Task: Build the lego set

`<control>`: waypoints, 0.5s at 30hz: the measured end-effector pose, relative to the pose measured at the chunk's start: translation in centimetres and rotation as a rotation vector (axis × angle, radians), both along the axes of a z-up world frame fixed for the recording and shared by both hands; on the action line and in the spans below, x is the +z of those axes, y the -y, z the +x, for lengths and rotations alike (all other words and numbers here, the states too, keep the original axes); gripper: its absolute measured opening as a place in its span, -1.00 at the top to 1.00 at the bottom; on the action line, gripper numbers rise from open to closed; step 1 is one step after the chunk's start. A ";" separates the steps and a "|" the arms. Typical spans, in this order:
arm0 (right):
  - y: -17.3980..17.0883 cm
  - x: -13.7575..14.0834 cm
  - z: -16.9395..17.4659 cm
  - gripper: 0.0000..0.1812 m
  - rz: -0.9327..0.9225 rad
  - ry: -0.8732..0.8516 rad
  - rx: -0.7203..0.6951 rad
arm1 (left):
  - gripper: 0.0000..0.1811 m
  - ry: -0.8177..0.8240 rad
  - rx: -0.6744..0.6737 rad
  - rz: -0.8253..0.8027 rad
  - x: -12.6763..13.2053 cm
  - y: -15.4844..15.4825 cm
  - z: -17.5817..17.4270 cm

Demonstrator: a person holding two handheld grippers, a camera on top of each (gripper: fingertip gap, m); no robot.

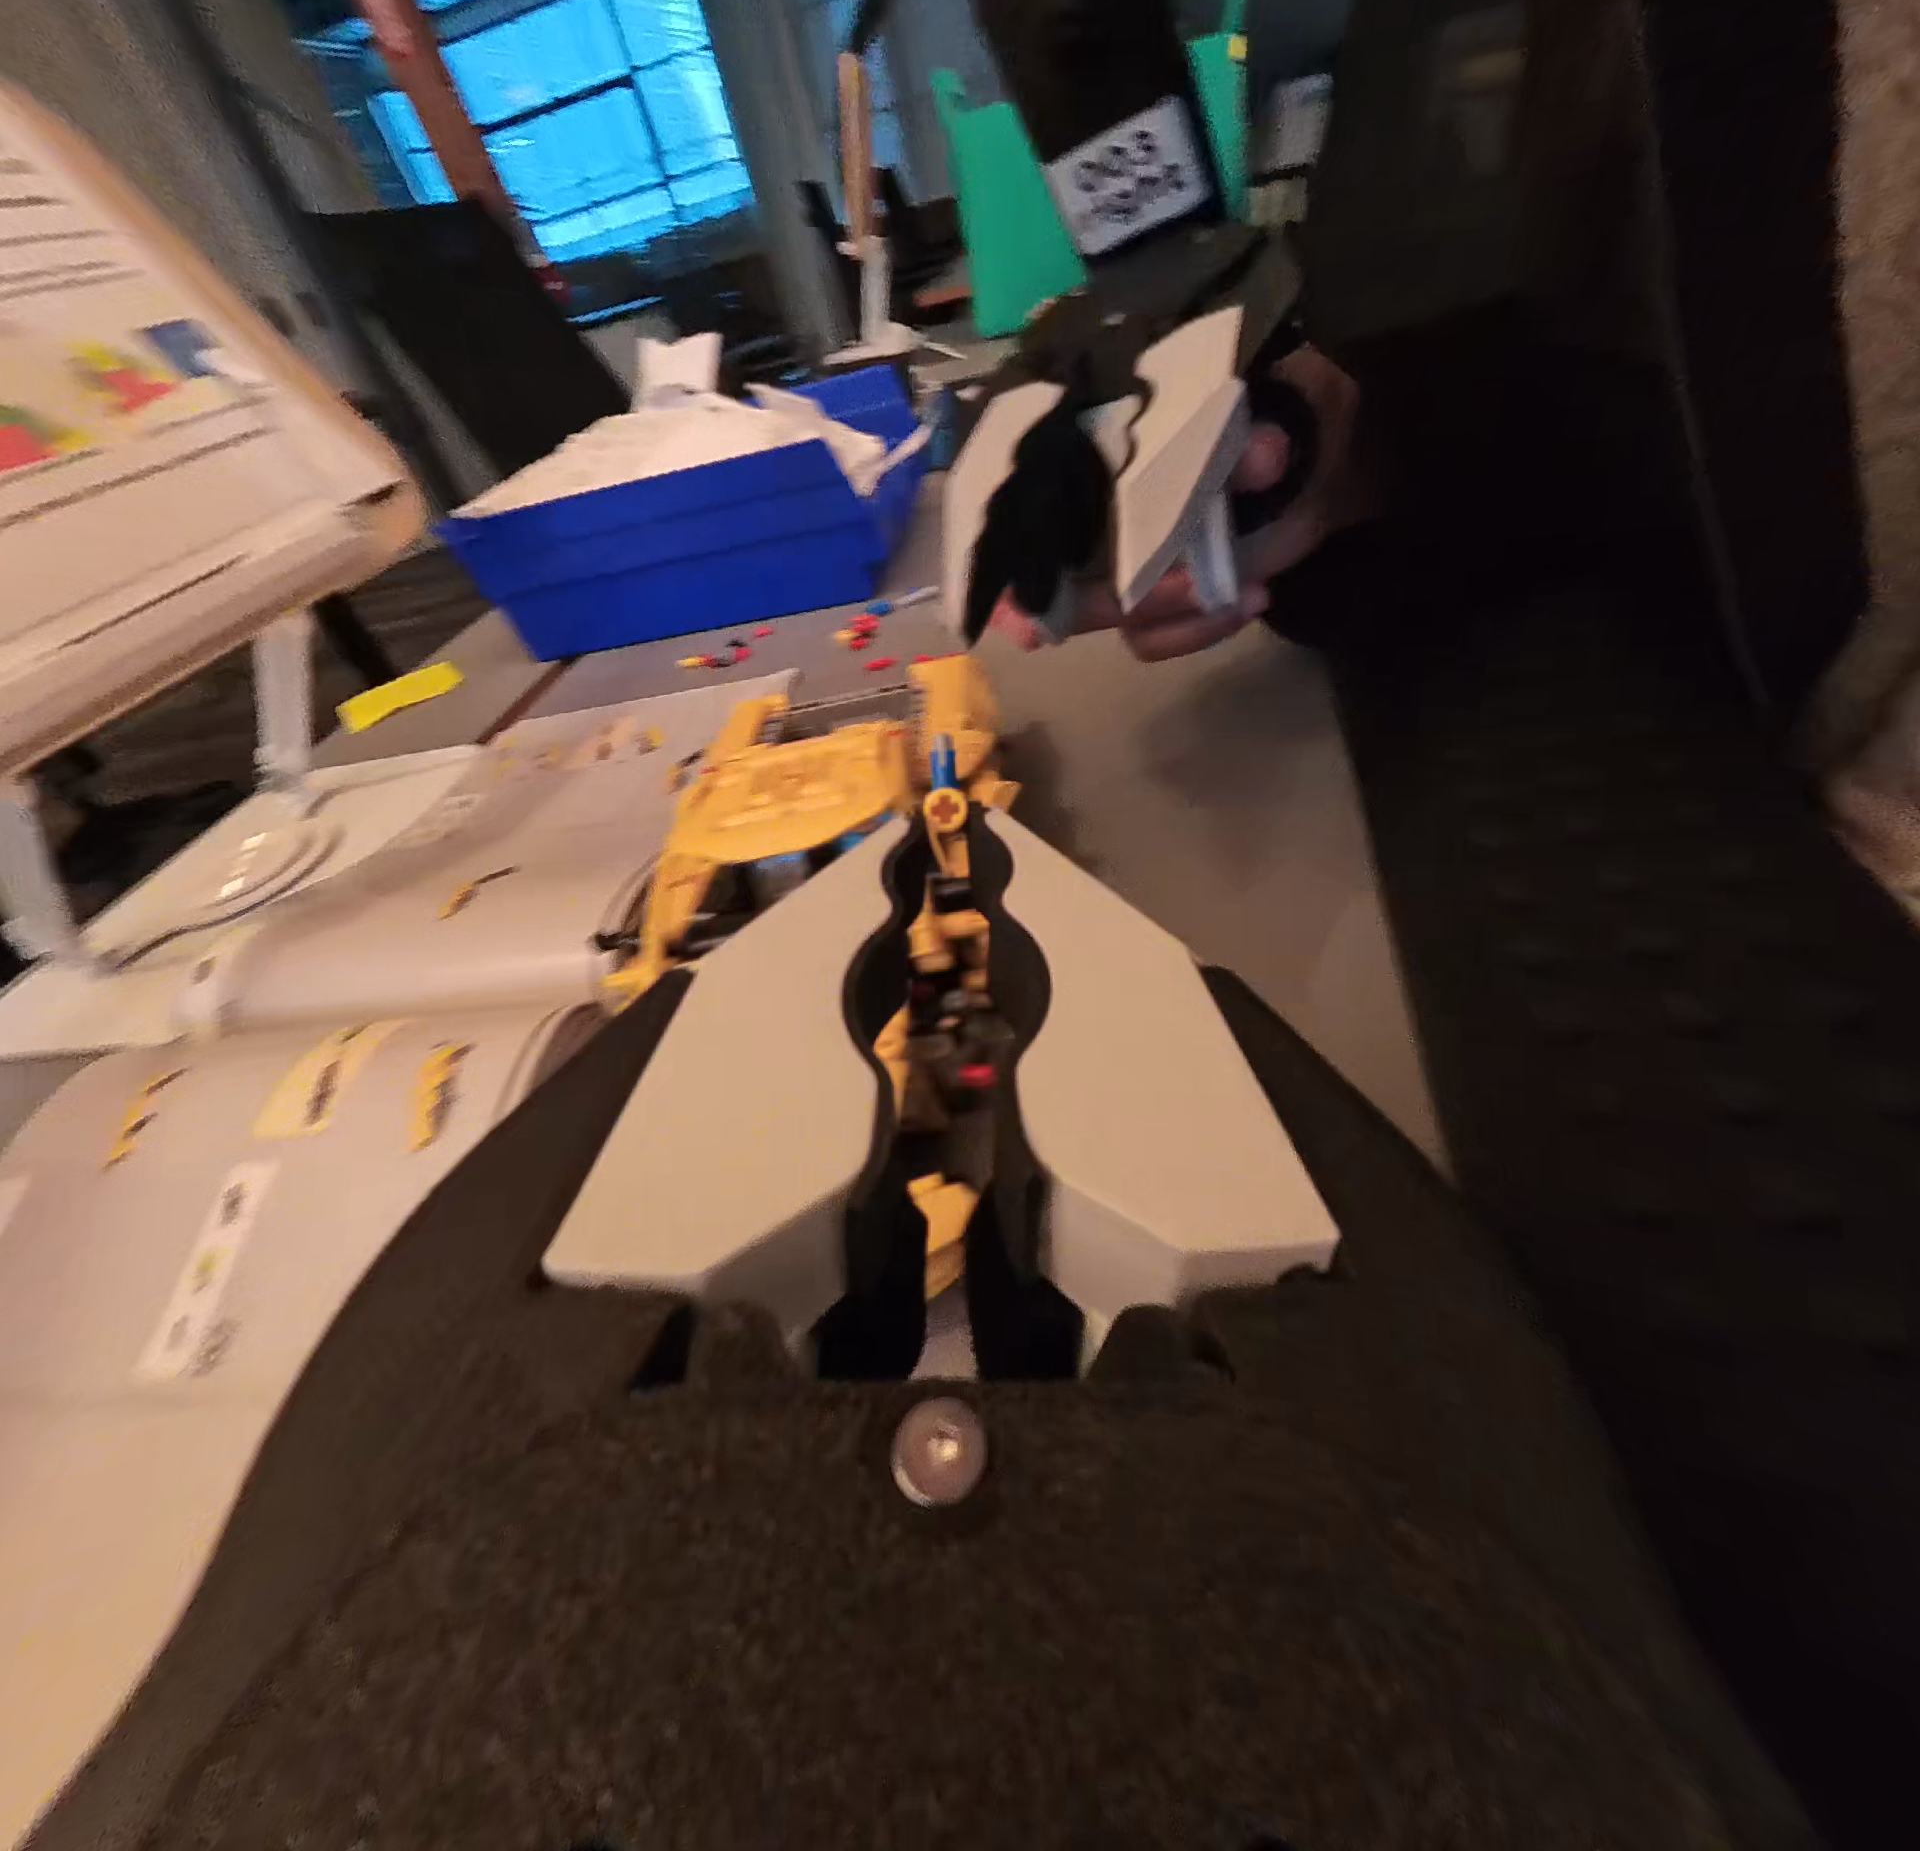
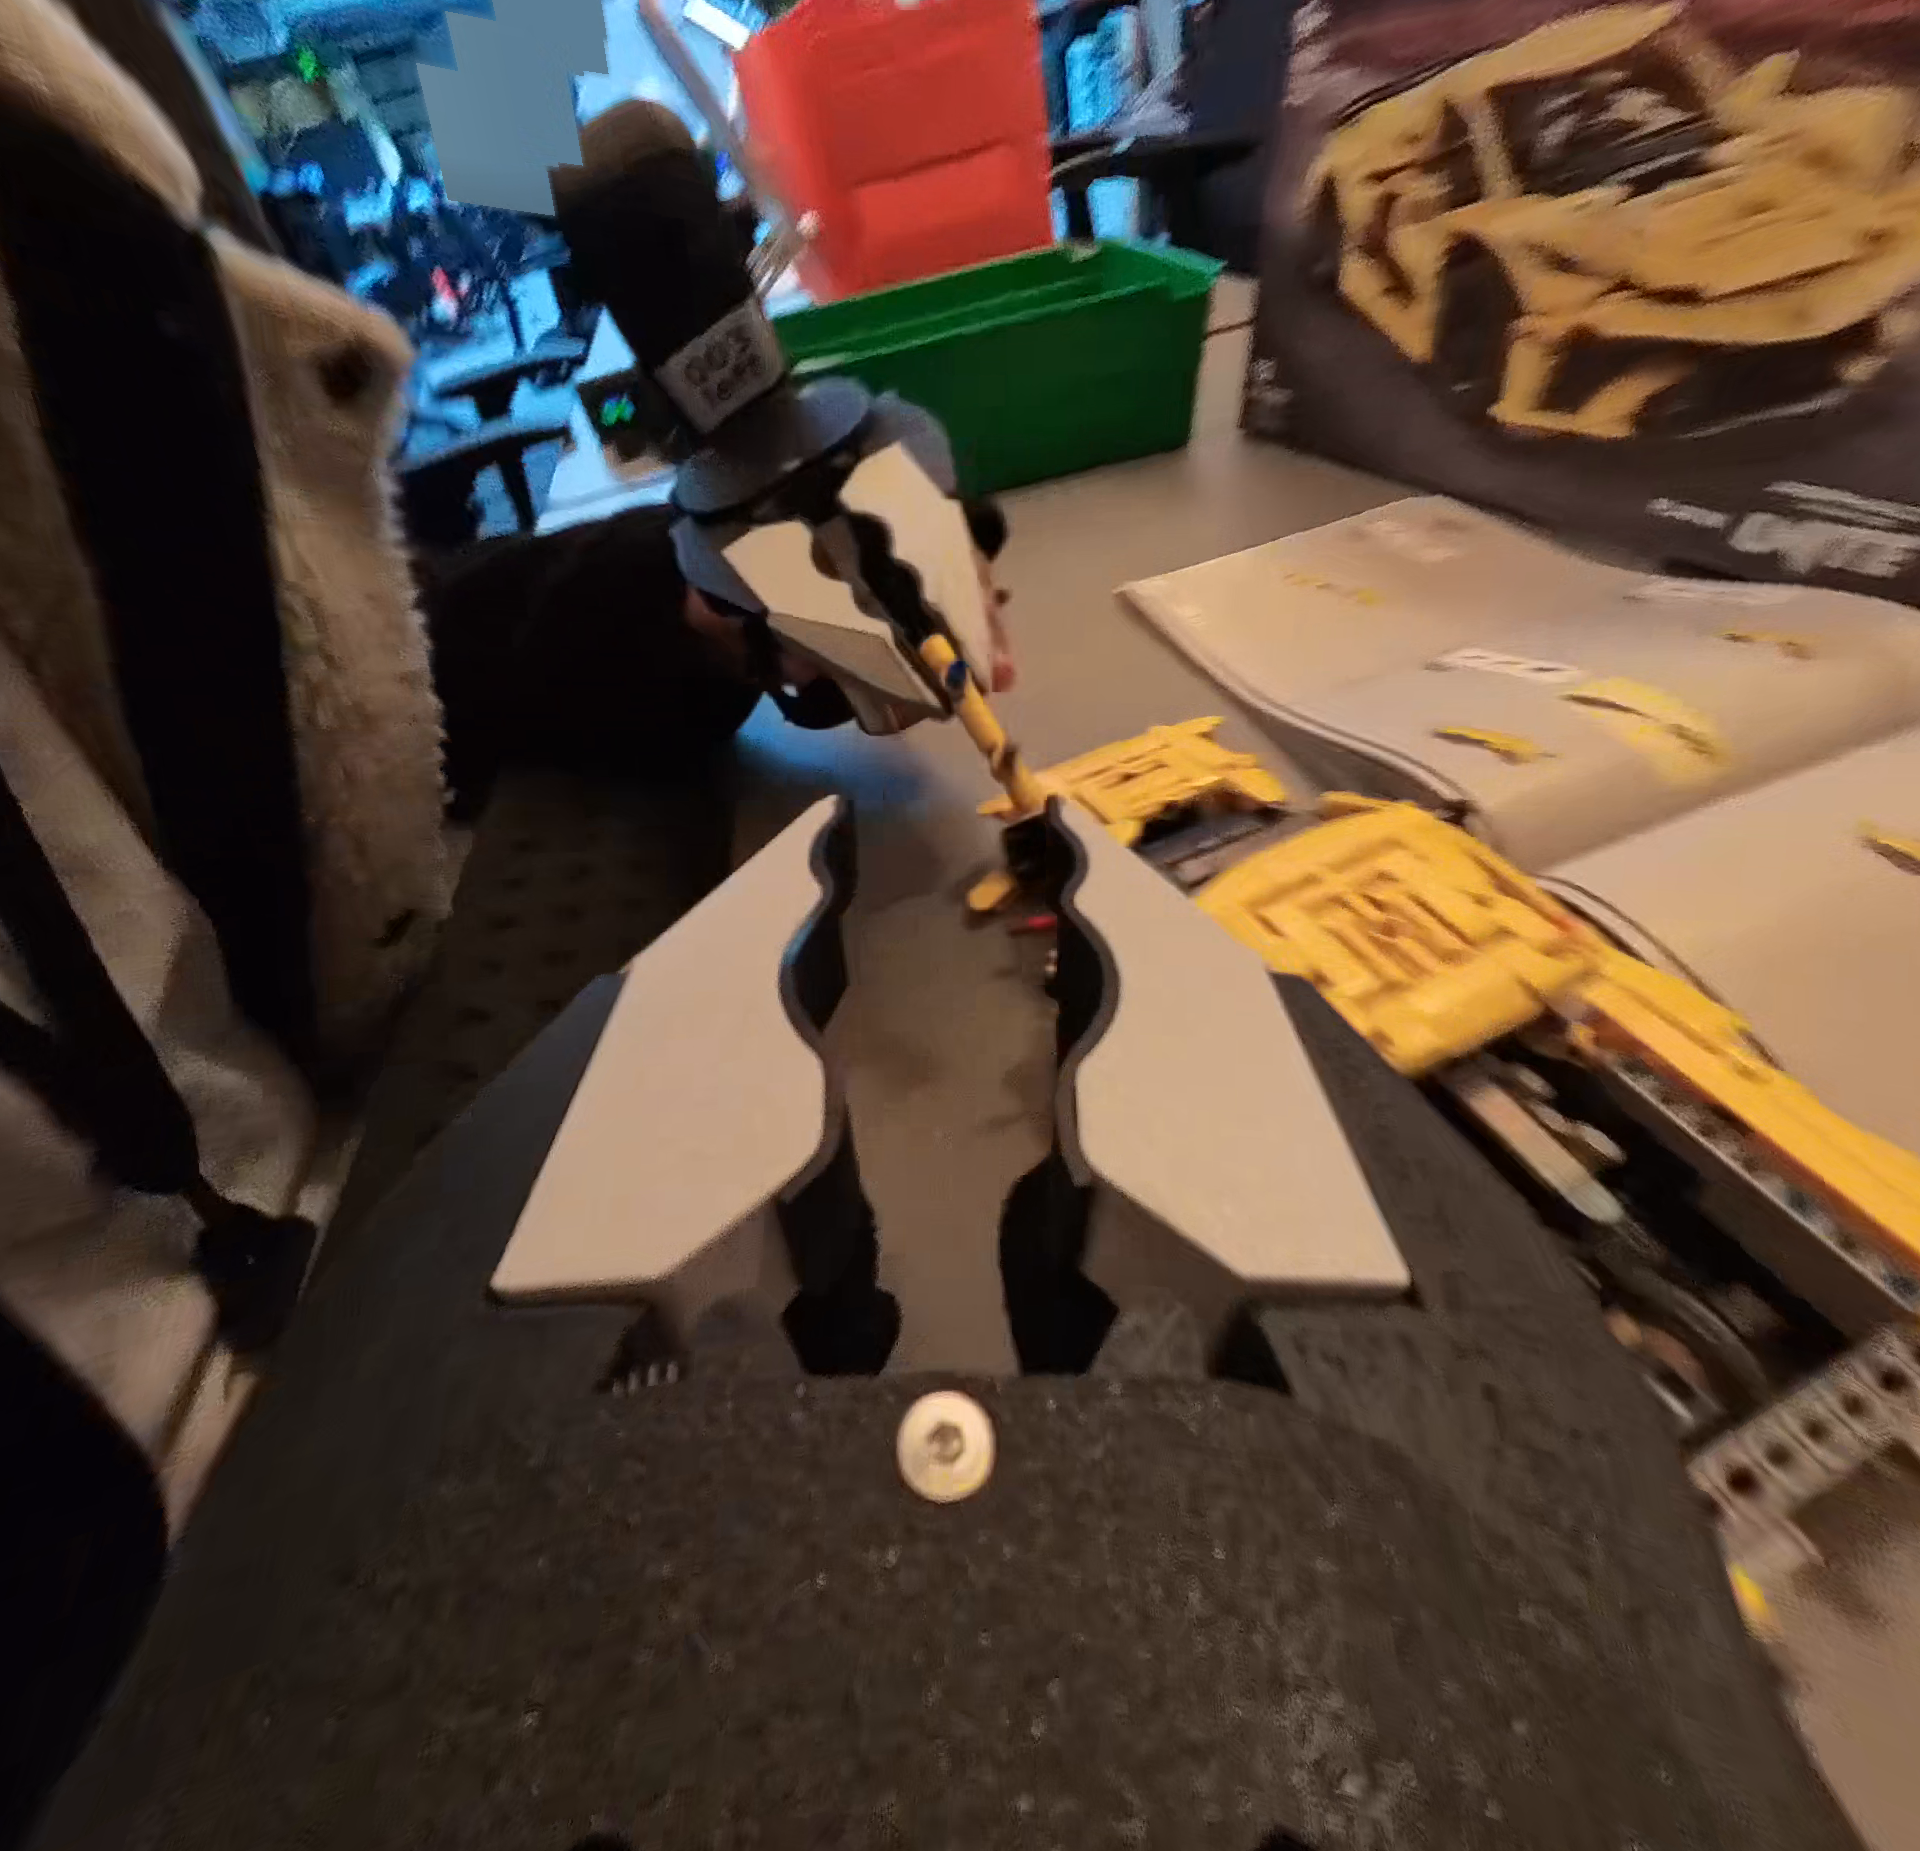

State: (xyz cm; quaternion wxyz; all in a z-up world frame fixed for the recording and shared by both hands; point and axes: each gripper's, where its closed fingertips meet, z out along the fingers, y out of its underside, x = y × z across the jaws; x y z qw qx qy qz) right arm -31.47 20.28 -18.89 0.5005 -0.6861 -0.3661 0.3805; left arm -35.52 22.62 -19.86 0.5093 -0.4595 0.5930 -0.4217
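Observation:
My left gripper (image 1: 951,825) is shut on a long yellow and black lego sub-assembly (image 1: 943,970) with a blue pin at its front end. It holds it above the table, just in front of the big yellow lego model (image 1: 790,793). In the right wrist view the left gripper (image 2: 935,679) shows farther off, and the sub-assembly (image 2: 982,726) slants down from it. The sub-assembly's lower end sits by the right fingertip (image 2: 1070,845) of my right gripper (image 2: 945,825), which is open and empty. The model (image 2: 1361,918) lies to its right. The right gripper (image 1: 1091,513) also shows in the left wrist view, open.
Open instruction booklets (image 1: 312,918) (image 2: 1507,658) lie beside the model. A blue bin (image 1: 675,544) and loose small pieces (image 1: 790,648) are behind it. A green bin (image 2: 1018,367), a red bag (image 2: 904,139) and the set's box (image 2: 1610,243) stand at the back. A person's fleecy coat (image 2: 312,554) is close on the left. Across from one pair of fingers to the other is roughly 6 cm.

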 end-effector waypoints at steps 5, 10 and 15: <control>1.4 -2.5 -2.5 0.72 0.183 0.256 0.060 | 0.93 -0.056 -0.125 0.069 -1.0 4.0 0.9; 2.6 -3.7 -3.2 0.91 0.235 0.347 0.109 | 0.93 -0.086 -0.174 0.123 -1.4 5.8 1.3; 2.3 -5.8 -1.3 0.92 0.234 0.544 0.107 | 0.81 -0.223 -0.107 -0.073 -2.9 5.4 0.6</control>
